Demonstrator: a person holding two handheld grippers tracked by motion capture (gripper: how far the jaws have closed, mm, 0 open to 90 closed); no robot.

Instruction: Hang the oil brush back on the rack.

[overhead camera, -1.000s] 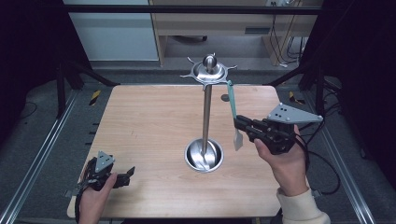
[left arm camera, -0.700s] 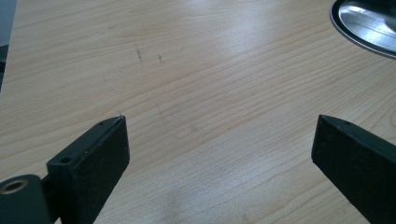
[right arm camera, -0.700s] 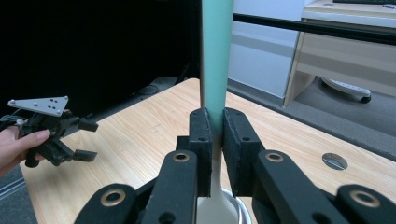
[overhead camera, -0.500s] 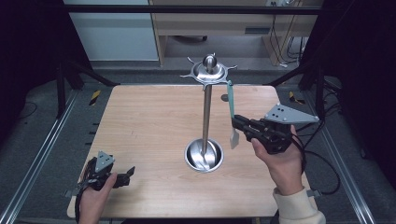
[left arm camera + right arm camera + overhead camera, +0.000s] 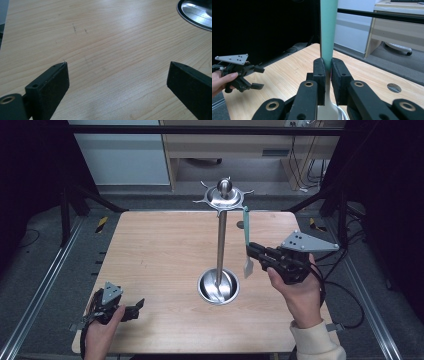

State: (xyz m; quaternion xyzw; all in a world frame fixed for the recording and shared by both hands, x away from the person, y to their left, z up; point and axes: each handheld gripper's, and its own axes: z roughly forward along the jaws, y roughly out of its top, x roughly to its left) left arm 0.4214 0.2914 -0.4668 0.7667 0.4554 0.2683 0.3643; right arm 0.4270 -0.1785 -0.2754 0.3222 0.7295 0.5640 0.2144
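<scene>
a: where is your right gripper [image 5: 256, 251] now?

b: just to the right of the steel stand [image 5: 220, 240], about level with the middle of its pole. its jaws are narrow and pressed on the spatula [image 5: 246, 232], one pad on each side of the handle where the green part gives way to the pale part.

a: and how does the spatula hang?

b: upright. its green handle runs up toward the star-shaped top of the stand, right of the pole; you cannot tell whether its end is on a hook there. the pale blade points down, just above and to the right of the stand's round base.

a: what about your left gripper [image 5: 134, 307]?

b: well apart from the stand, at the near left corner of the table [image 5: 160, 250]. its jaws stand wide, with bare wood between them and nothing held. in the left gripper view the rim of the stand's base [image 5: 197, 12] sits at the top right, far beyond the jaws.

a: is anything else near the stand?

b: a small round hole [image 5: 240, 225] in the table top, just right of the pole and behind the spatula.
</scene>
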